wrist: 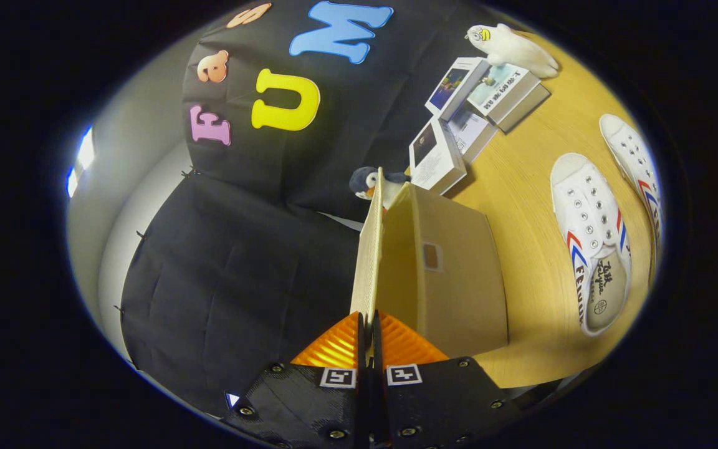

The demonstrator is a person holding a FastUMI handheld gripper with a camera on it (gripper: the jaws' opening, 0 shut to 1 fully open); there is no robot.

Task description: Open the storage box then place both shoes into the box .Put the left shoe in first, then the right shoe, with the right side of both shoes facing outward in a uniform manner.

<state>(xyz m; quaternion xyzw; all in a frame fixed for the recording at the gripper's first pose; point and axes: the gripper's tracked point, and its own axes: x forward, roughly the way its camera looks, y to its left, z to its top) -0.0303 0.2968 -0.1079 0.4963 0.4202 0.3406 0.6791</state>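
Just 1 camera here, riding on the gripper [366, 337] and looking forward along its 2 fingers. It's rolled sideways, so the table [521, 206] runs up the right and the booth wall fills the left. It sits super close to the box flap [368, 249], with the shoes [593, 243] farther off.

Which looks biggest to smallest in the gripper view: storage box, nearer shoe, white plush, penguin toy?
1. Storage box, its lid pinched in the gripper; nearness inflates it.
2. Nearer shoe.
3. White plush.
4. Penguin toy, partly hidden behind the lid.
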